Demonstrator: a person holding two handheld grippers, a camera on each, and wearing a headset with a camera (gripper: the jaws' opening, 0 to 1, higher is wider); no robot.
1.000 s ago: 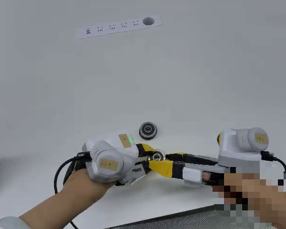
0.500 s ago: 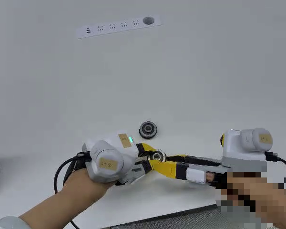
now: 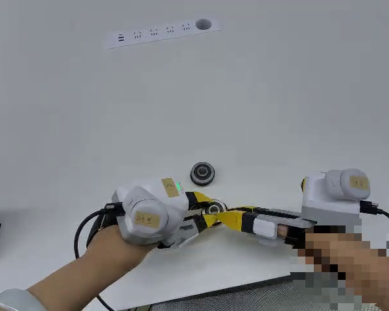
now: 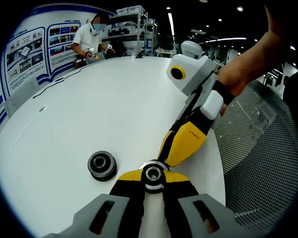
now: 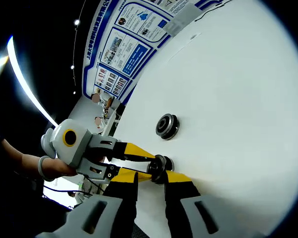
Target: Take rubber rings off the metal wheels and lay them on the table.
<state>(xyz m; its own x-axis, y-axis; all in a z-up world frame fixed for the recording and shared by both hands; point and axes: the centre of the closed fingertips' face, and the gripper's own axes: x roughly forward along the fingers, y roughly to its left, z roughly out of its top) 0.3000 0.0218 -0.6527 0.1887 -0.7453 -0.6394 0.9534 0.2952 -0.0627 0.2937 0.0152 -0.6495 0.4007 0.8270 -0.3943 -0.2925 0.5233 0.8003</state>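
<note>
**Head view: two grippers on one wheel**

Low in the head view, the left gripper (image 3: 204, 211) and the right gripper (image 3: 222, 212) stood nose to nose over the table (image 3: 279, 116), close to its near edge. A small wheel (image 4: 153, 174) sat between them.

The left gripper view showed the left jaws clamped on that wheel, one yellow tip on each side of it. In the right gripper view the right jaws were shut about the same wheel from the opposite side, with their tips at its rim. Whether they pinched rubber or bare metal was too small to tell.

A second wheel (image 3: 202, 173) lay on the table just beyond, apart from both grippers. A dark band ran round its edge, most likely its ring. A power strip (image 3: 162, 32) lay well back.

The wheel looked stiff, smooth and probably heavy for its size, so it could twist or slip between hard tips. It would best be held across its flat faces, leaving the rim free. The ring was probably soft, stretchy and grippy, and seated tight. The place to take it was at the outer edge with a shallow pinch, peeling it over one side of the rim. Once free it would likely be limp and light, and easy to lay down.
</note>
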